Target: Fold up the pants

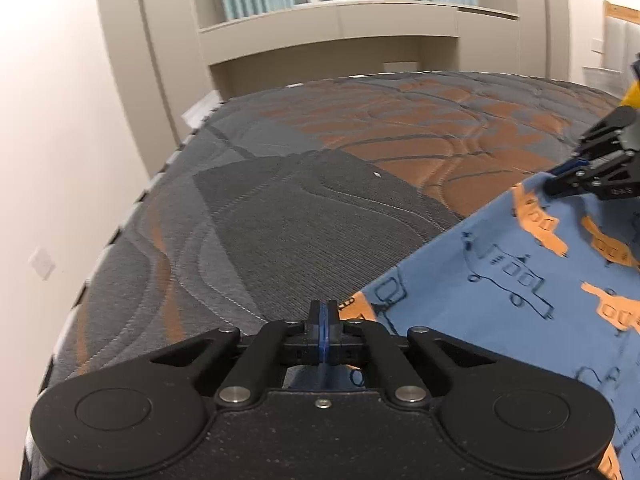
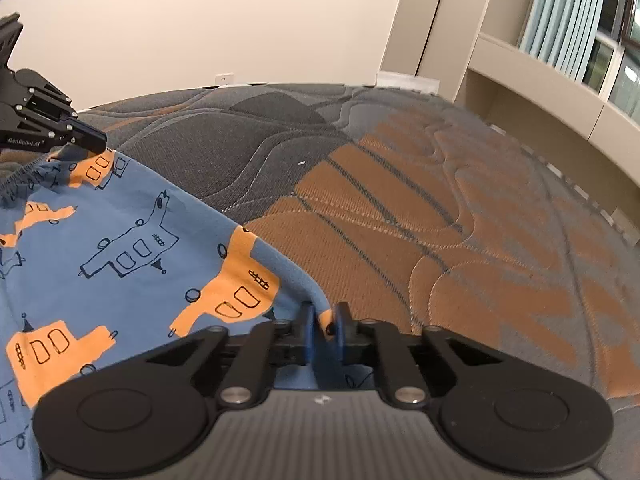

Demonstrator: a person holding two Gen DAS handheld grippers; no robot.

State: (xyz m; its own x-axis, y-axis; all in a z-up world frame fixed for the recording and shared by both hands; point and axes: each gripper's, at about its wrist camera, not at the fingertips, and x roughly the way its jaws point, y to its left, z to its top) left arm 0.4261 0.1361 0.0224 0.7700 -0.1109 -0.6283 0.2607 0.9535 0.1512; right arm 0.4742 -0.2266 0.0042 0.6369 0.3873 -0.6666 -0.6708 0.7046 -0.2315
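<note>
Blue pants (image 1: 500, 272) printed with orange vehicles lie spread on a quilted grey and orange mattress (image 1: 280, 220). In the left wrist view my left gripper (image 1: 325, 316) is shut at the pants' near corner, with blue cloth showing under its pads. My right gripper (image 1: 554, 186) pinches the far edge of the cloth at the right. In the right wrist view the right gripper (image 2: 325, 320) is shut on a fold of the pants (image 2: 132, 240), cloth bunched between its blue pads. At the upper left, the left gripper (image 2: 98, 142) holds the gathered waistband corner.
The mattress (image 2: 420, 220) stretches away beyond the pants. A cream wall with a socket (image 2: 223, 78) stands behind it. A beige window ledge (image 1: 328, 28) with pale blue curtains runs along the far side. The mattress's left edge (image 1: 120, 240) drops off close to the wall.
</note>
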